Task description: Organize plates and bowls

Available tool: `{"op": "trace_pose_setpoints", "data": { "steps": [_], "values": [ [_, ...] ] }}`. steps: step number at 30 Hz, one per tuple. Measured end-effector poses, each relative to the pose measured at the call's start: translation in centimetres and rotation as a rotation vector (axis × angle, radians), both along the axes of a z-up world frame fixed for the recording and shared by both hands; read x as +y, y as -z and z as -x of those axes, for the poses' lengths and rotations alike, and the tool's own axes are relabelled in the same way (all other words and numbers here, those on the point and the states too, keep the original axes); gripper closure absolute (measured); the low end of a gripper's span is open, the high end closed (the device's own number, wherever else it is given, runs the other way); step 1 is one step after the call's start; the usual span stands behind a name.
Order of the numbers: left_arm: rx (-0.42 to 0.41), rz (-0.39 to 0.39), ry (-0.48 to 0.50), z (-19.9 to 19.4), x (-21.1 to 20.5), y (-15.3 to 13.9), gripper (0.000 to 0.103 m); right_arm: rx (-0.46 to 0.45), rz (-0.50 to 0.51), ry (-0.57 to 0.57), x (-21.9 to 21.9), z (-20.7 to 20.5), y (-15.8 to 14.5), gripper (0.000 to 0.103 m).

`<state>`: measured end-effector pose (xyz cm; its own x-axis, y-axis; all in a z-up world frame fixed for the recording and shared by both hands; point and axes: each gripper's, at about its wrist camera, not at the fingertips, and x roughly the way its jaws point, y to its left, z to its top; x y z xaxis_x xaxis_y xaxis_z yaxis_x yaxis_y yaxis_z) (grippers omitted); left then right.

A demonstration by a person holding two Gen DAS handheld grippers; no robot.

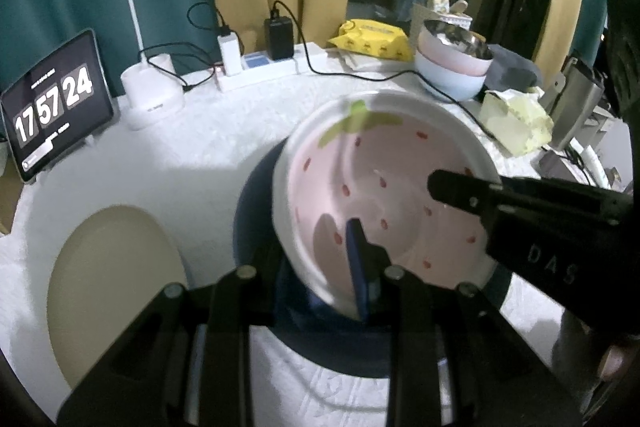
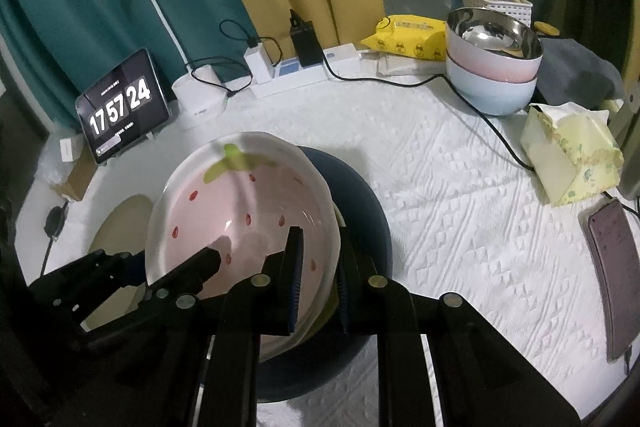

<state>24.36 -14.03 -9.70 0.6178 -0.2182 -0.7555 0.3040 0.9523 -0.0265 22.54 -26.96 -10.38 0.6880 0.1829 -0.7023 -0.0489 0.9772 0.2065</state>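
A white bowl with a pink strawberry pattern [image 1: 384,183] [image 2: 240,215] is held tilted over a dark blue plate [image 1: 256,195] [image 2: 360,195]. My left gripper [image 1: 324,287] is shut on the bowl's near rim. My right gripper [image 2: 320,283] is shut on the opposite rim, one finger inside the bowl and one outside; it shows in the left wrist view [image 1: 460,187]. A beige plate [image 1: 116,287] [image 2: 120,223] lies flat to the left. A stack of steel, pink and light blue bowls [image 1: 456,67] [image 2: 494,67] stands at the back right.
A tablet clock [image 1: 56,103] [image 2: 120,111], a white lamp base [image 1: 154,95] and a power strip [image 2: 296,75] with cables line the back. A yellow wipes pack [image 2: 408,37], a tissue box [image 2: 568,155] and a phone [image 2: 616,267] are at the right.
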Motion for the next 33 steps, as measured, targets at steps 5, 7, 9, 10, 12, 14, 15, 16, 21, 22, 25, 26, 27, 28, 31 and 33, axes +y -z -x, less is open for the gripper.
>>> {"op": "trace_pose_setpoints", "data": {
  "steps": [5,7,9,10,12,14,15,16,21,22,25,26,27,28,31,33],
  "values": [
    [0.015,-0.041,-0.019,-0.4,0.0,0.7,0.072,-0.001,0.022,0.004,0.2,-0.1,0.2,0.086],
    [0.008,-0.03,-0.013,-0.3,0.2,0.8,0.072,0.002,0.031,0.002,0.3,-0.1,0.3,0.086],
    [0.01,-0.027,-0.014,-0.4,0.2,0.7,0.072,0.004,0.044,0.002,0.5,-0.2,0.3,0.086],
    [0.011,-0.026,-0.014,-0.4,0.2,0.7,0.072,0.004,0.05,0.001,0.5,-0.2,0.3,0.086],
    [0.011,-0.019,-0.013,-0.3,0.4,0.5,0.072,0.01,0.05,-0.001,0.5,-0.3,0.3,0.086],
    [-0.002,-0.004,-0.014,-0.2,0.7,0.1,0.071,0.012,0.044,-0.003,0.4,-0.4,0.3,0.085],
    [-0.01,0.002,-0.015,-0.2,0.8,-0.2,0.07,0.014,0.04,-0.004,0.3,-0.4,0.3,0.085],
    [-0.018,0.006,-0.015,-0.1,0.9,-0.5,0.07,0.015,0.039,-0.005,0.3,-0.4,0.3,0.085],
    [-0.042,0.02,-0.027,0.1,1.7,-1.3,0.069,0.017,0.016,-0.014,0.2,-0.3,0.1,0.077],
    [-0.043,0.027,-0.033,0.1,2.0,-1.4,0.069,0.016,0.018,-0.016,0.3,-0.2,-0.1,0.075],
    [-0.047,0.039,-0.045,0.2,2.6,-1.5,0.069,0.011,0.037,-0.032,0.7,-0.1,-0.3,0.071],
    [-0.048,0.042,-0.05,0.1,2.9,-1.5,0.069,0.009,0.044,-0.038,0.8,-0.1,-0.4,0.07],
    [-0.048,0.045,-0.057,0.1,3.1,-1.6,0.069,0.007,0.05,-0.043,0.9,0.0,-0.4,0.068],
    [-0.048,0.048,-0.062,0.2,3.3,-1.6,0.069,0.004,0.059,-0.049,1.0,0.0,-0.4,0.067],
    [-0.053,0.057,-0.076,0.3,4.0,-1.8,0.069,-0.006,0.097,-0.061,1.5,0.1,-0.4,0.066],
    [-0.053,0.06,-0.084,0.2,4.4,-1.9,0.069,-0.016,0.138,-0.068,2.0,0.3,-0.4,0.061]
  ]
}}
